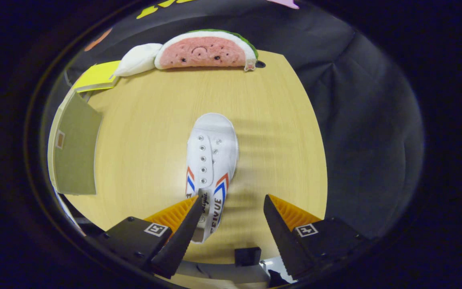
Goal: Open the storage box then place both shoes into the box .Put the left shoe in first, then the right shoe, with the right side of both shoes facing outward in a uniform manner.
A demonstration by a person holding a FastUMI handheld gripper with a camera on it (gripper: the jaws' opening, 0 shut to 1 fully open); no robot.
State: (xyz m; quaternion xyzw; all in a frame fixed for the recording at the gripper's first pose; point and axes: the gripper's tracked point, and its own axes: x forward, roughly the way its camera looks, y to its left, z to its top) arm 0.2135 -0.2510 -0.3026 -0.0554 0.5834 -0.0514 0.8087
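A white canvas shoe (pixel 211 154) with red and blue side stripes lies on the wooden table (pixel 150 120), toe pointing away from me. My gripper (pixel 232 196) is open above the shoe's heel end. One finger (pixel 185 228) overlaps the shoe's opening, and the other finger (pixel 283 228) stands apart from the shoe over bare table. An olive storage box (pixel 74 148) sits to the left of the shoe, at the table's edge; I cannot tell if it is open.
A watermelon-slice plush (pixel 206 50) and a white plush (pixel 138 59) lie along the table's far edge. A yellow flat object (pixel 96 75) rests beyond the box. Dark cloth hangs past the table on the right.
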